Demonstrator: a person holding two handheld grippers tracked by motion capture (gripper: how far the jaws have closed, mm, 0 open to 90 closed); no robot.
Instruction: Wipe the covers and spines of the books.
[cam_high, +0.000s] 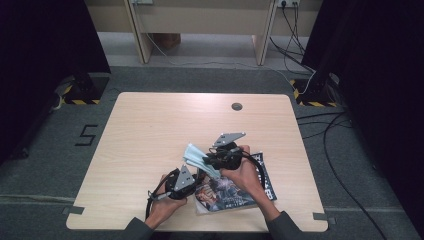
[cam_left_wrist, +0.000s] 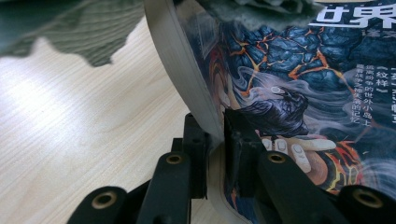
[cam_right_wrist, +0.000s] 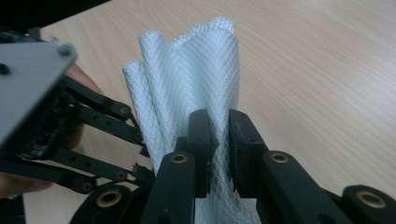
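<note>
Quilted, diamond-embossed white cloth (cam_right_wrist: 187, 88), pleated into soft folds, is clamped in the right gripper (cam_right_wrist: 218, 140), whose jaws are closed tight on it above the desk (cam_high: 150, 125). A glossy magazine (cam_left_wrist: 289, 84) with a thick page edge is pinched at its corner by the left gripper (cam_left_wrist: 215, 140). Pale wood-grain desk is ringed by grey carpet (cam_high: 200, 75) and black curtains (cam_high: 45, 45).

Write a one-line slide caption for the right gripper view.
Right gripper clamps a pleated light-blue cloth above the wooden table, with the left gripper close beside it.
</note>
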